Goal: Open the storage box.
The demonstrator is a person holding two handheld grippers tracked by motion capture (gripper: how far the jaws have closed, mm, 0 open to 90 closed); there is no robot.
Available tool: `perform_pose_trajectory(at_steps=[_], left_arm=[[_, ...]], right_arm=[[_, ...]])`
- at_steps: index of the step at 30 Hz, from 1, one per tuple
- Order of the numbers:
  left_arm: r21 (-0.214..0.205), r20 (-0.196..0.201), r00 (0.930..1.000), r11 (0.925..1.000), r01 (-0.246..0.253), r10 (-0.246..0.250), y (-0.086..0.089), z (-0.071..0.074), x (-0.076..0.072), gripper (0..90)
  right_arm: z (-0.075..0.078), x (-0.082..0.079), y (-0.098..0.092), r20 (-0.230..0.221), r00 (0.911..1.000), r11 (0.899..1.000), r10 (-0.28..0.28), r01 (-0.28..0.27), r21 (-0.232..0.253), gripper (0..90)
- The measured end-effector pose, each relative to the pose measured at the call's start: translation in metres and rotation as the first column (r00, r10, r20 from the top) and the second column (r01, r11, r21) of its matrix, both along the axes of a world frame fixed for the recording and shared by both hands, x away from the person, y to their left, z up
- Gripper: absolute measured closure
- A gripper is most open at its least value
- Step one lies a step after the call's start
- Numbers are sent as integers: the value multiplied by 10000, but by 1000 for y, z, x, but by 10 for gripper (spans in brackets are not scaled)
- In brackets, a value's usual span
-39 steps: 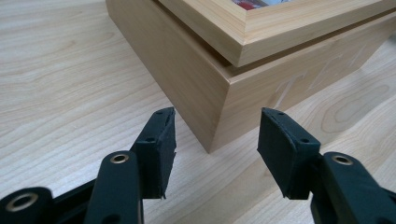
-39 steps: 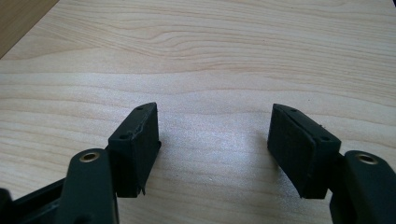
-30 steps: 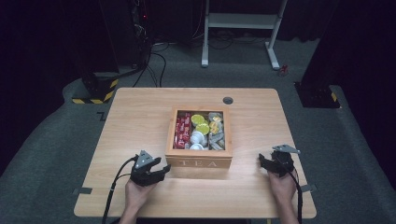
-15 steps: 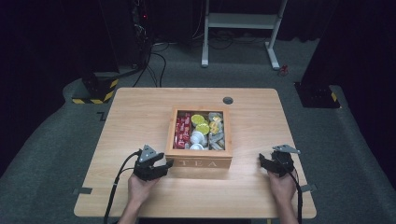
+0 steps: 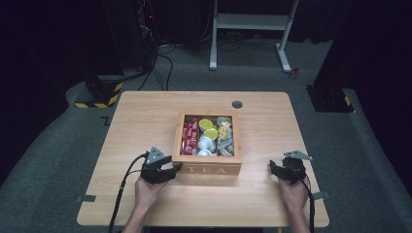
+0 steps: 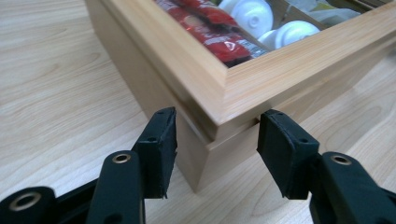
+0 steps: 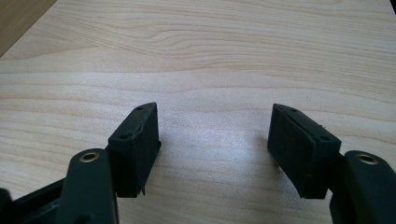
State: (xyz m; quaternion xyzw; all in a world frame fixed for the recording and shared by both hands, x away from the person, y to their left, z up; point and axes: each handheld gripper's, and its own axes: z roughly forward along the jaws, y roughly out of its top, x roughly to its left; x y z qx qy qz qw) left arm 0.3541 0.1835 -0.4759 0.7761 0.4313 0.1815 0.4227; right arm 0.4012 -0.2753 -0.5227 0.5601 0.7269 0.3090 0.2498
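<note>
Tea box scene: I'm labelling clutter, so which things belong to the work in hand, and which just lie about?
In the work:
- wooden tea box
- left gripper, its fingers straddling the box's near corner
- right gripper, open over bare table

Lying about:
- white stand on the floor
- black cables

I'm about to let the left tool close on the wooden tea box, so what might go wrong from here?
The left tool straddles only the near corner of the light wooden tea box, at the lid seam. Its pads could slip off the angled faces, or the box could pivot on the wooden table. The open right tool stands apart from the box, so nothing steadies that side.
</note>
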Motion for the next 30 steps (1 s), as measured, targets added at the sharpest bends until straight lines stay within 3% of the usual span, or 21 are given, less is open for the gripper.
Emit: perform_pose_trajectory(at_steps=[30], left_arm=[[278,179,9998,9996,-93,89,-3,4,-3,505]], right_arm=[[0,0,0,-30,10000,10000,-7,7,36,340]])
